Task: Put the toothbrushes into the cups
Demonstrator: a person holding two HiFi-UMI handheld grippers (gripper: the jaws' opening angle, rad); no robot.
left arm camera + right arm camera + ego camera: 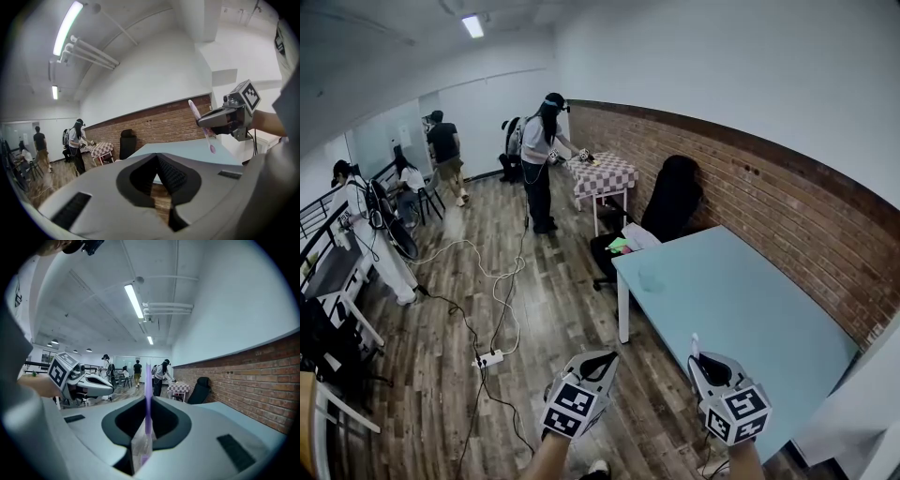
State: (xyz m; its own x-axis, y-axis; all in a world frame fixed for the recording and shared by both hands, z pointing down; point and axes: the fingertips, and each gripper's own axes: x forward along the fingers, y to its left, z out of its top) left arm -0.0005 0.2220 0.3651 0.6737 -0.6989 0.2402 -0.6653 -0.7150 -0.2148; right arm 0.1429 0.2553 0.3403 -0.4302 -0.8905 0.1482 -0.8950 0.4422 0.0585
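My right gripper (698,359) is shut on a purple-pink toothbrush (695,343) that stands nearly upright between its jaws. In the right gripper view the toothbrush (148,390) rises from the jaws of my right gripper (148,404), and its lower end looks translucent. The left gripper view shows that toothbrush (200,125) slanted in the right gripper (206,123) above the light blue table (187,152). My left gripper (602,356) hangs over the floor left of the table (750,319), its jaws (156,158) together at the tips with nothing in them. A faint clear cup (651,278) seems to stand near the table's far left corner.
A brick wall (787,197) runs along the table's right side. A black chair (673,195) with coloured things on it stands beyond the table, and a checked table (605,174) farther back. Cables and a power strip (490,358) lie on the wood floor. Several people stand at the back.
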